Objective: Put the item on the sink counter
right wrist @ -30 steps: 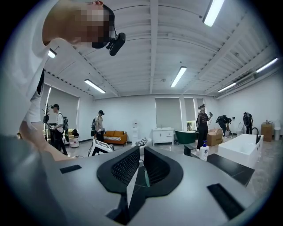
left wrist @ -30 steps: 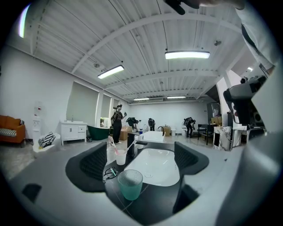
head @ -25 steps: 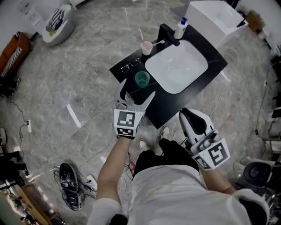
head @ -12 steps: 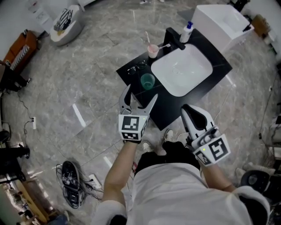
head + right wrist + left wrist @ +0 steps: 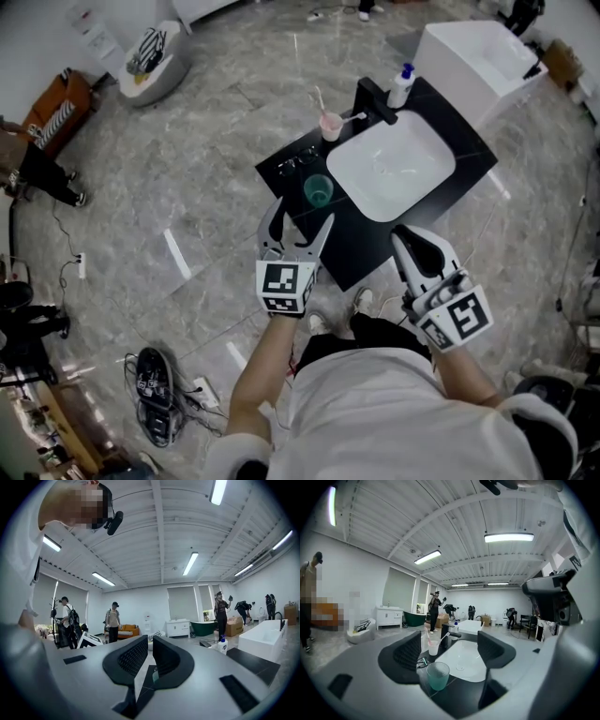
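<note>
From where I'm driving this, the green cup (image 5: 318, 190) is already standing upright on the black sink counter (image 5: 361, 248), just left of the white basin (image 5: 394, 169). My left gripper (image 5: 300, 214) sits right at the cup's near side. Its jaws are spread and not touching the cup, though they've just been closing in a bit, with nothing between the pads. The right gripper (image 5: 405, 240) hangs by the counter's near edge, jaws pinched together and empty. A pink cup (image 5: 330, 124) sits at the counter's far end.
</note>
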`<act>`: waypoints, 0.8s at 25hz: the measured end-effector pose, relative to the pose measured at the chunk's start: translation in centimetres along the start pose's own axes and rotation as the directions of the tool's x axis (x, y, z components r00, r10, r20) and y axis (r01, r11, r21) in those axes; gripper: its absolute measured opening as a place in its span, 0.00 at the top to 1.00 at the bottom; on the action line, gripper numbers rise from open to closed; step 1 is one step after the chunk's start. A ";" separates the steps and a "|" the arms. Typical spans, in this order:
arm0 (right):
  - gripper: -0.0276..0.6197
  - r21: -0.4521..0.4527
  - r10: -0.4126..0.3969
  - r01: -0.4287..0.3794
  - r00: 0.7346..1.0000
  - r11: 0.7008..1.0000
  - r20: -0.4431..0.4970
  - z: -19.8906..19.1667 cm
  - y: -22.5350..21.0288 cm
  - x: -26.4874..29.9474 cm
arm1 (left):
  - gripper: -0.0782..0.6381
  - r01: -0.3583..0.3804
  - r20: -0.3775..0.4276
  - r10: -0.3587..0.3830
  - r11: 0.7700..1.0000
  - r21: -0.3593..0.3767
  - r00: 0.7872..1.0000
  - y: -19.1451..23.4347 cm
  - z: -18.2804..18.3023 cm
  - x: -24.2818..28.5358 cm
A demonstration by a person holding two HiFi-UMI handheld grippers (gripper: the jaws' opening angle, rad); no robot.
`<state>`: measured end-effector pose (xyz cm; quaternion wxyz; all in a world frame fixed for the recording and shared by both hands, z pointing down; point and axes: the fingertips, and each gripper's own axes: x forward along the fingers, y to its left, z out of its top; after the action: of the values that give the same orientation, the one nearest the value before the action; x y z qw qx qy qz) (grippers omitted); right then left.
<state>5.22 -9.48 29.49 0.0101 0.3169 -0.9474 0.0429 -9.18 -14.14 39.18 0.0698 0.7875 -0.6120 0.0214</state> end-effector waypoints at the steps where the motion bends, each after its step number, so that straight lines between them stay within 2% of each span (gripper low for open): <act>1: 0.87 -0.002 0.000 0.000 1.000 1.000 0.002 0.2 -0.2 0.1 | 0.37 -0.003 -0.004 0.003 1.000 -0.001 1.000 0.0 0.0 -0.1; 11: 0.87 -0.009 0.023 -0.023 1.000 1.000 0.010 0.9 -0.9 0.9 | 0.45 -0.025 0.029 0.025 1.000 -0.018 0.999 -0.1 1.7 -1.2; 20: 0.87 -0.016 0.043 -0.042 0.999 0.999 0.028 1.6 -1.1 1.1 | 0.52 -0.065 0.030 0.066 0.998 -0.027 0.997 0.1 1.6 -2.7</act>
<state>5.01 -11.18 28.03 -0.0020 0.2971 -0.9543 0.0312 -10.06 -11.75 37.28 0.0701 0.7663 -0.6387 0.0035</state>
